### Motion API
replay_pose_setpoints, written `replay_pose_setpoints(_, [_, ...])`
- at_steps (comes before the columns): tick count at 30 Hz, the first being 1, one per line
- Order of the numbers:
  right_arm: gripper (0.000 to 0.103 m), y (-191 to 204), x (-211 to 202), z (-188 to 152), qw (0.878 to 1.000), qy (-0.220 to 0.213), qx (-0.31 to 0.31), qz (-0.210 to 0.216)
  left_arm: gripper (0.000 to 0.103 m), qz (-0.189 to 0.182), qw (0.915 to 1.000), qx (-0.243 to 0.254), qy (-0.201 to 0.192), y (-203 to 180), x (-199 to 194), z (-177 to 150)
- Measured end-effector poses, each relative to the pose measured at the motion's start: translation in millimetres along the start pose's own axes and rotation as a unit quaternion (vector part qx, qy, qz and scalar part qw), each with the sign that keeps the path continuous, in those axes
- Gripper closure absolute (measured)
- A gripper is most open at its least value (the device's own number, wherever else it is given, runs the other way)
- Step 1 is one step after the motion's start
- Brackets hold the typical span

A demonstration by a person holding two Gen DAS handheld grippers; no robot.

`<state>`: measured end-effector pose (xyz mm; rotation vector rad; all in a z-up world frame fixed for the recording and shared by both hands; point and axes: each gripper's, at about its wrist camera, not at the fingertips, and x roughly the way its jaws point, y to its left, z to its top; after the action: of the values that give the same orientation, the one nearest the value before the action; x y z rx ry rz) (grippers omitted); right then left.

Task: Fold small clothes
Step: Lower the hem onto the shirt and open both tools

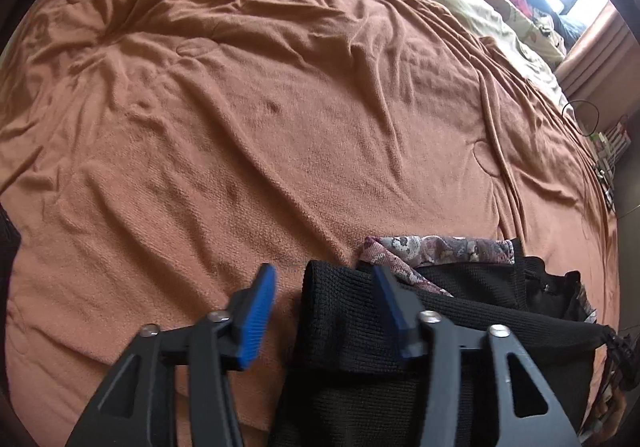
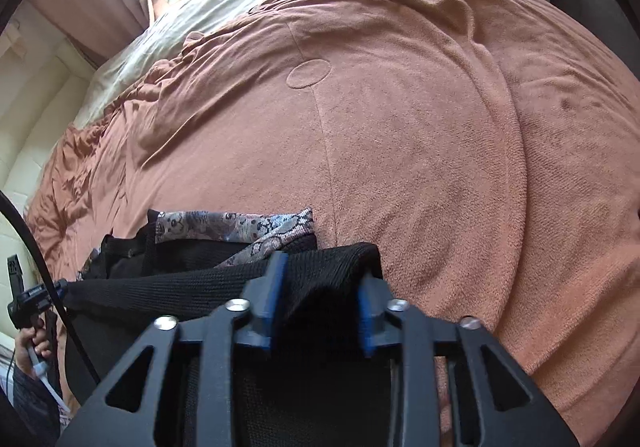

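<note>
Your left gripper [image 1: 324,299] stands spread wide at the bottom centre of its frame, blue pads apart; the folded edge of the black knit garment [image 1: 360,311] lies between them, unpinched. The garment sits at lower right on the rust-orange blanket [image 1: 240,127], with a floral patterned cloth [image 1: 436,249] at its far edge. Your right gripper [image 2: 322,299] pinches a fold of the same black knit at the bottom centre of its frame (fabric bunched between the pads). Your hand [image 2: 34,343] shows at lower left.
</note>
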<state>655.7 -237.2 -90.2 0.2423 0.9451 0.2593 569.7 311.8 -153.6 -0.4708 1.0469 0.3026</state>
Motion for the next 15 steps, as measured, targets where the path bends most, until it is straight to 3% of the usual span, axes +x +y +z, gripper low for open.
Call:
replay_pose_setpoints(3, [0.030,5,-10,-4,0.999,-0.003,-0.040,-0.018,0.015,0.009,0.9996,0.020,-0.019,-1,-15,-1])
replay_pose_setpoints(9, [0.030,22,-13,-22,0.990,0.029,-0.133,-0.048,0.015,0.026,0.9964,0.081,0.006,-9,-18,-15])
replay_pose_setpoints(15, [0.030,25,-11,-30,0.981,0.053,-0.173,-0.073,0.015,0.047,0.9838,0.169,0.037,-27,-9,-39])
